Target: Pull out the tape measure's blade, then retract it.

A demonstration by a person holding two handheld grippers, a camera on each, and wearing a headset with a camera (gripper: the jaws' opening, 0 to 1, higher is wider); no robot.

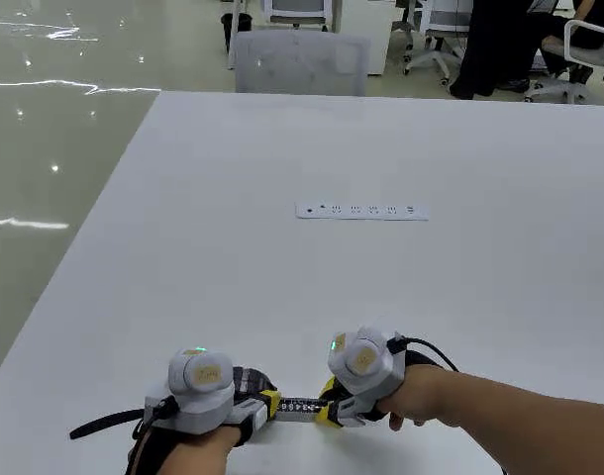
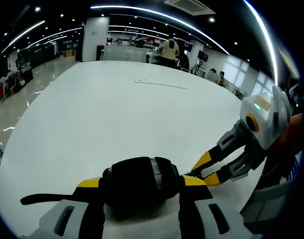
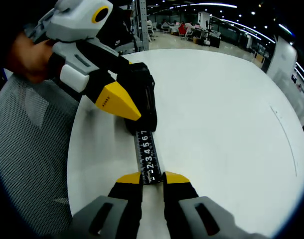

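At the near edge of the white tabletop [image 1: 282, 148], the person has both grippers close together, low over the surface. The left gripper [image 2: 142, 181] has its yellow-tipped fingers [image 2: 89, 183] clamped on either side of the black tape measure [image 3: 142, 97]. The right gripper [image 3: 152, 178] faces it, with its fingers [image 3: 176, 178] pinched together on the end of the blade [image 3: 146, 149]. A short length of blade is out, running straight between the two just above the tabletop. From the right gripper view you can read the blade's printed numerals, running up to about seven at the mouth of the case. From the head view that stretch is a thin pale strip. The left gripper view shows the rounded back of the case and a black strap [image 2: 37, 199] trailing off it to one side. The head view takes in a white power strip [image 1: 361, 211] lying well apart toward the middle of the tabletop, and a grey chair [image 1: 300, 61] at the far edge.
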